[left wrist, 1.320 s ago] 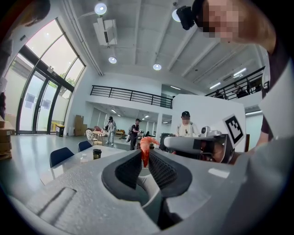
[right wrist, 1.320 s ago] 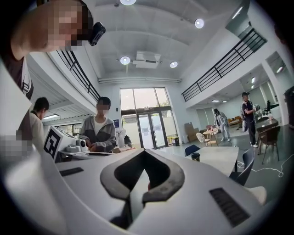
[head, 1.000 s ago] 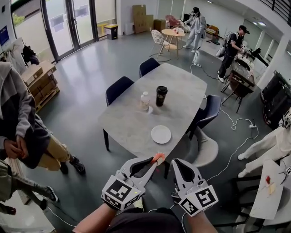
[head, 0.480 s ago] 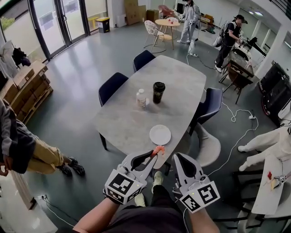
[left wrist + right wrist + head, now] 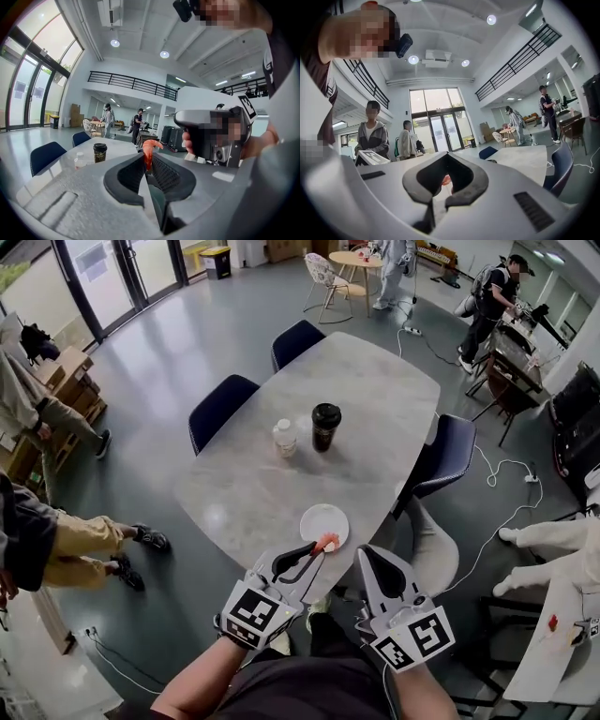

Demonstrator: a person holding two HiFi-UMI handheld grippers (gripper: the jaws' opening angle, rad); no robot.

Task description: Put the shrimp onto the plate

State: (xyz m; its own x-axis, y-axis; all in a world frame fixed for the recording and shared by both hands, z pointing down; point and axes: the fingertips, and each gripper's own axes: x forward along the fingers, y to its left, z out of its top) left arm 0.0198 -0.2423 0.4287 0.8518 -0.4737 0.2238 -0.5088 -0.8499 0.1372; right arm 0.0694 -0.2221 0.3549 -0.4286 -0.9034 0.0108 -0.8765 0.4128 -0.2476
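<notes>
My left gripper [image 5: 317, 549] is clamped on the small orange-pink shrimp [image 5: 326, 542]. It has come nearer the round white plate [image 5: 323, 521] on the grey oval table [image 5: 253, 493] than half a second ago, and now overlaps the plate's near rim. My right gripper [image 5: 367, 553] is closed and holds nothing.

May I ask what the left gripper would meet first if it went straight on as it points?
Probably the round white plate: the left gripper, clamping the orange shrimp, aims at it, though height is unclear.
</notes>
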